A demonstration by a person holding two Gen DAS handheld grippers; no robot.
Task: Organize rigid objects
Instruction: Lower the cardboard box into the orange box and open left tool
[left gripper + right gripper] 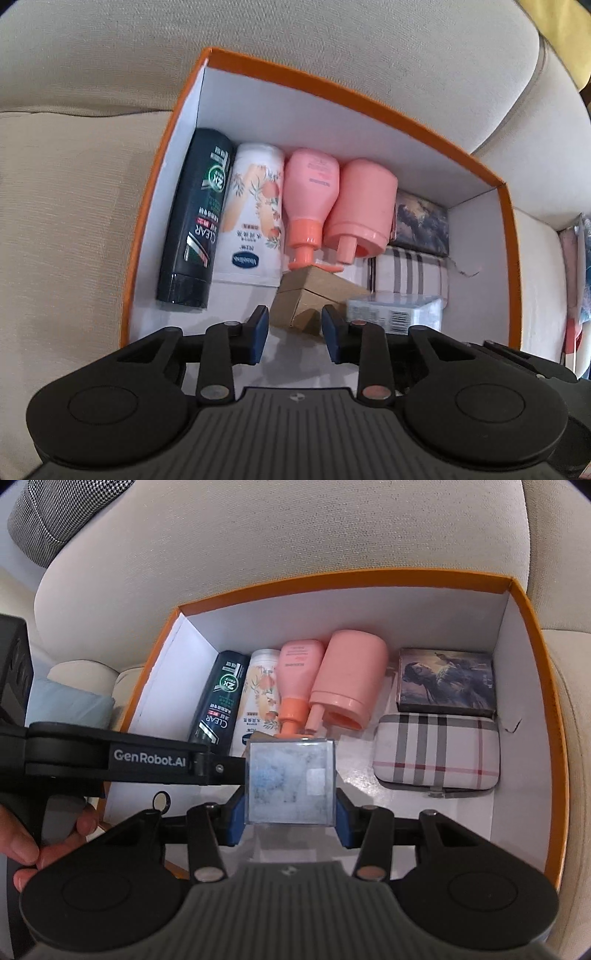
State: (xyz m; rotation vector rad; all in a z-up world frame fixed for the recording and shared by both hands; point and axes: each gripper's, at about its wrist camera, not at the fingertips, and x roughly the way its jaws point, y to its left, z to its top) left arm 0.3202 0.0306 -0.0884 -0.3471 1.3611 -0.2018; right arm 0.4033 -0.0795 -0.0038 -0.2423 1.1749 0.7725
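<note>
An orange box [162, 147] with white inner walls sits on a beige sofa. Inside lie a dark Clear bottle [195, 221], a white Vaseline bottle [255, 214], two pink pump bottles [314, 192] and a small brown cardboard box [314, 299]. My left gripper [295, 332] is open just in front of the cardboard box. My right gripper [291, 812] is shut on a clear plastic box [290, 781] with pale blue contents and holds it over the orange box [535, 635]. That clear box also shows in the left wrist view [399, 310].
At the right of the orange box lie a dark picture-printed tin [447, 681] and a plaid case [437, 751]. The left gripper's arm [110, 757] crosses the right wrist view. Sofa cushions [74, 203] surround the box.
</note>
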